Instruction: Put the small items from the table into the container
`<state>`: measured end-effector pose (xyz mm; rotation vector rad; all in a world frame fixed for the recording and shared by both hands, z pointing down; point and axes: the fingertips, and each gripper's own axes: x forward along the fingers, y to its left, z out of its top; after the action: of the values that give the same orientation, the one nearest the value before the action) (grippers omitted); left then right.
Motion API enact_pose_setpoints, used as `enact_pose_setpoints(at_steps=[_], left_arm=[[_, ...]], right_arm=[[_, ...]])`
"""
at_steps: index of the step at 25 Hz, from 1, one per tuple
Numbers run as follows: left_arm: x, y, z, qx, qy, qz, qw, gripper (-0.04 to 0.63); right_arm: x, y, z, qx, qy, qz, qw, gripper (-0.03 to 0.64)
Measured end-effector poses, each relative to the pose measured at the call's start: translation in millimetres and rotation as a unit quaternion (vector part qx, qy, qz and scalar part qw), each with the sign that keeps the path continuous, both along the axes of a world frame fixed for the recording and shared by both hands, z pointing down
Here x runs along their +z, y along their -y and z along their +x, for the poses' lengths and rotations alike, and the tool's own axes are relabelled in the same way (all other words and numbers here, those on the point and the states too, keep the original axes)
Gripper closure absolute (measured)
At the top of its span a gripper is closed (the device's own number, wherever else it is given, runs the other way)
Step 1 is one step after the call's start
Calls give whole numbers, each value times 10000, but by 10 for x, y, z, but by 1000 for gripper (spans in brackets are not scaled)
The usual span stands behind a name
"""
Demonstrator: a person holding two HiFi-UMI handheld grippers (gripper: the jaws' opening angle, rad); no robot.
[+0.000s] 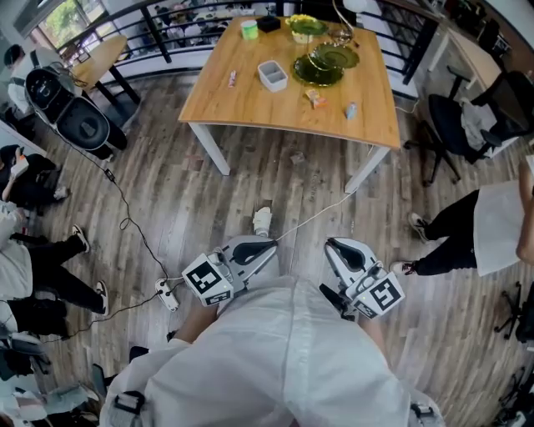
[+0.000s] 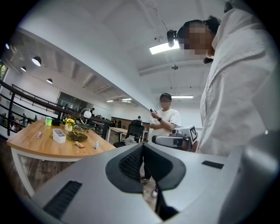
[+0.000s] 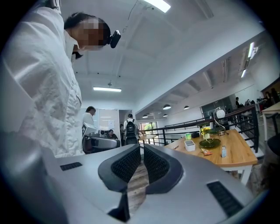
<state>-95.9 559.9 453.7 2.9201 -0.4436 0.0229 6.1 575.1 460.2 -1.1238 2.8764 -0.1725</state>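
The left hand-held gripper (image 1: 269,245) and the right hand-held gripper (image 1: 332,243) were held level, close against the person's white shirt (image 1: 292,350). Each had its jaws brought together with nothing between them. Both were well apart from the worktop (image 1: 250,107). Bare plank floor (image 1: 275,179) lay between, crossed by a white cable (image 1: 313,218) running from near a worktop leg toward the grippers.

On the worktop the white container (image 1: 272,75) stood near the middle. A pink stick (image 1: 232,79) lay to its left. An orange packet (image 1: 315,97) and a small blue bottle (image 1: 350,109) lay toward the near right edge. Green dishes (image 1: 318,71) sat just beside the container. Behind them stood a pot of yellow flowers (image 1: 306,27), a green cup (image 1: 249,30) and a black box (image 1: 268,23).

A black railing (image 1: 167,25) ran behind the worktop, and a black office chair (image 1: 450,125) stood to its right. A person in black trousers (image 1: 455,233) stood at the right edge, and other people (image 1: 33,275) sat along the left edge near black round-faced equipment (image 1: 71,117). A black cable (image 1: 125,218) trailed over the floor on that side.

Each gripper's cube (image 1: 209,279) bore black-and-white square patterns. Print on the packet and the bottle was too small to read.
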Motion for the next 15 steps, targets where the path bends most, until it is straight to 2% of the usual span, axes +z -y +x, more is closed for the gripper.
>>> enact_pose_setpoints(at_steps=[7,15], left_arm=[[154,928,-93,28,-49,23,10000,588],[-150,2408,-233,211,2,65,9998,588]], right_arm=[[151,916,-167,58,-21,41,10000,601],[-106,2369,-287,244,22,9,9997,601]])
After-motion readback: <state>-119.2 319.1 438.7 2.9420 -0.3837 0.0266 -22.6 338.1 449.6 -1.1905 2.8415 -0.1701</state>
